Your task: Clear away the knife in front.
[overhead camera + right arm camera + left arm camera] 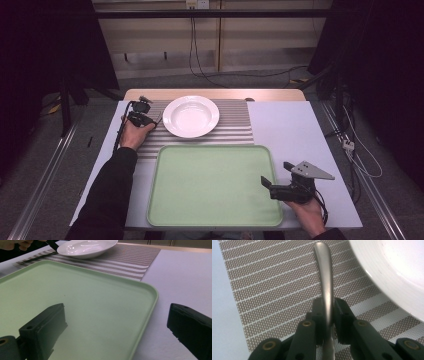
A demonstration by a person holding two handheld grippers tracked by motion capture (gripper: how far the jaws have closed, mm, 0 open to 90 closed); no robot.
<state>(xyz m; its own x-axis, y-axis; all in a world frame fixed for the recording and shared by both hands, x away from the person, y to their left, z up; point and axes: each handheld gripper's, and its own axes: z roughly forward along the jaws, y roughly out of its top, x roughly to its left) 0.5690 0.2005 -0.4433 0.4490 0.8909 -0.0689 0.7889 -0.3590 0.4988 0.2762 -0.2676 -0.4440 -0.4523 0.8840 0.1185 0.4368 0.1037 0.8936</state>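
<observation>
Brushed metal runs up between our left gripper's (pixel 328 312) fingers (pixel 318 312): the handle of a piece of cutlery (pixel 325 282), clamped from both sides, its rounded end pointing away over the striped placemat (pixel 269 290). We cannot tell which kind of cutlery it is, since the working end is hidden below the fingers. The white bowl (pixel 397 267) sits just beside it on the same placemat. From the high view, our left gripper (pixel 141 116) is at the placemat's (pixel 235 125) left end, close to the bowl (pixel 191 116), at the far left of the desk (pixel 295 130). Nearer to us lies a pale green tray (pixel 215 187). Our right gripper (pixel 270 186) hovers at the tray's right edge, its fingers (pixel 45 330) spread wide with nothing between them, one over the tray (pixel 100 310) and one over the desk (pixel 180 282).
</observation>
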